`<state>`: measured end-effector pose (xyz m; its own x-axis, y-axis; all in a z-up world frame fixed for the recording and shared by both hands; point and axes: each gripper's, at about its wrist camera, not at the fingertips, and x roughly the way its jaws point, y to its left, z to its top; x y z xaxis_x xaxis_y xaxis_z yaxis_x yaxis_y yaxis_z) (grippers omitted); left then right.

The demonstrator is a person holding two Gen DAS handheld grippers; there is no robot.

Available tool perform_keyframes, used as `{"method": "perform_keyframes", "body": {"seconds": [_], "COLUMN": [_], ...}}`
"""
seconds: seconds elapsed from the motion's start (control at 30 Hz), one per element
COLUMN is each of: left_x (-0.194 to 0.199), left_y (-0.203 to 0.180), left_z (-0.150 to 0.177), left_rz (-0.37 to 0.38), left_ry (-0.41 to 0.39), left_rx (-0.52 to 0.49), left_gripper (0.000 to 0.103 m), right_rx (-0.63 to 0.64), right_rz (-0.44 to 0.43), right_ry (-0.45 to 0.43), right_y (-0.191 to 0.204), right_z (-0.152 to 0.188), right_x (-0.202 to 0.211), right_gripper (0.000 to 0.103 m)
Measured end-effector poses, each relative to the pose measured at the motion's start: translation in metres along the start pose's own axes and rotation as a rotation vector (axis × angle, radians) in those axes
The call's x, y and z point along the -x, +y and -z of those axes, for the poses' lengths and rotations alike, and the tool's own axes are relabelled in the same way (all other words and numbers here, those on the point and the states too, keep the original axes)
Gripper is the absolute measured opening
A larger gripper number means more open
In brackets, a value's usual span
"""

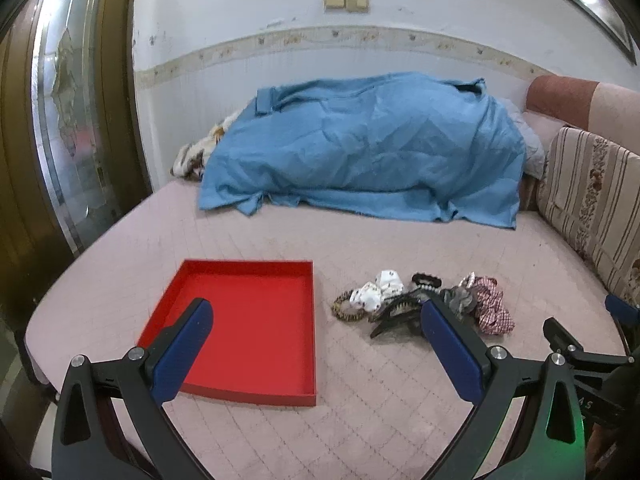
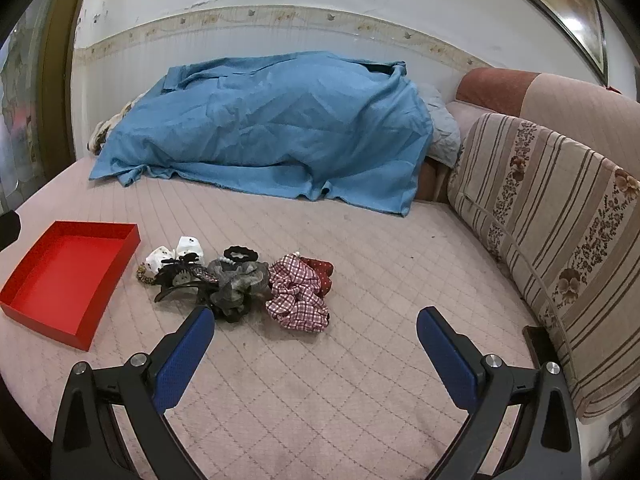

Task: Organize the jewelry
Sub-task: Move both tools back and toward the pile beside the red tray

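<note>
Right wrist view: wide-spread right gripper (image 2: 316, 330) near soft, light checked scrunchie (image 2: 298, 294), best pinched mid-fold, right of empty red tray (image 2: 60, 276); left gripper (image 1: 316, 322) wide too.

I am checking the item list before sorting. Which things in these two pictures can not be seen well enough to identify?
- Under the blue cover, both views: the bulk it drapes is hidden.
- Black claw clip, left view: the left hand-held gripper finger covers its right end.
- Dark red scrunchie, right view: mostly behind the checked scrunchie.
- Pile: items overlap, so the count is unclear.
</note>
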<state>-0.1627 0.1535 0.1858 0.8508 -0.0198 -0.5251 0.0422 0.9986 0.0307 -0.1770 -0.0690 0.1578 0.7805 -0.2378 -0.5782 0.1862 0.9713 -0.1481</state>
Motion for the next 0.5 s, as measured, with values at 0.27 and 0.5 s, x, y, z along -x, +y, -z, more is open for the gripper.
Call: {"method": "perform_keyframes", "body": {"seconds": [0.27,0.5], "left_x": [-0.03,-0.062], "left_y": [-0.001,-0.003], "left_z": [0.006,0.003], "left_rz": [-0.006,0.005], "left_ry": [0.089,0.162], "left_rx": [-0.005,-0.021], "left_gripper": [0.103,0.103], "right_rx": [-0.007,-0.062], "right_rz": [-0.011,-0.044], "right_ry": [0.043,0.086], "right_y": [-0.006,-0.028], "right_z": [0.003,0.01], "right_x": [-0.024,-0.05], "right_gripper": [0.102,0.102]}}
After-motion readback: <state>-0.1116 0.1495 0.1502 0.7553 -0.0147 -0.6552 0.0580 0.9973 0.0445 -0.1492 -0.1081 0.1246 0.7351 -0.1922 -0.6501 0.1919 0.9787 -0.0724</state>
